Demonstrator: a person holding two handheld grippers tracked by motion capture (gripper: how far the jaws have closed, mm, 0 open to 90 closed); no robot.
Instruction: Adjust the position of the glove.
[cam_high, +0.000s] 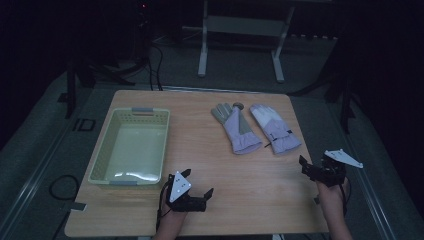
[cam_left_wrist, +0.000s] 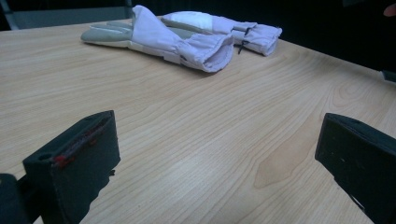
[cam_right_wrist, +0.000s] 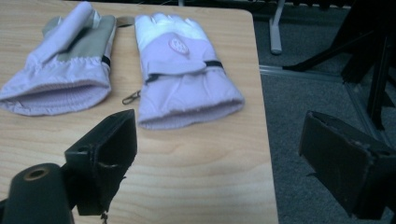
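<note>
- High view: You hold the left gripper (cam_high: 199, 181) low over the near edge of the wooden table (cam_high: 250, 200), jaws spread and gripping nothing, just off the near right corner of the pale green basket (cam_high: 107, 150), which sits along the table's left edge. Your right gripper (cam_high: 314, 169) hovers at the table's right edge near the near right corner, jaws apart and empty. Two lilac gloves lie side by side toward the far right corner: the left glove (cam_high: 237, 131) palm up with a grey palm, the right glove (cam_high: 276, 131) just beside it, cuffs toward you.
- Left gripper view: Your two black jaws stand wide apart over bare wood. The left glove (cam_left_wrist: 187, 44) lies well ahead, its open cuff turned toward the camera, with the right glove (cam_left_wrist: 243, 32) behind it near the table's far edge.
- Right gripper view: Your jaws are parted, one over the table, the other past its right edge above the grey floor (cam_right_wrist: 317, 93). The right glove (cam_right_wrist: 182, 79) lies just ahead, back up, near that edge; the left glove (cam_right_wrist: 65, 79) lies beside it, apart, a small metal clip (cam_right_wrist: 131, 97) between their cuffs.
</note>
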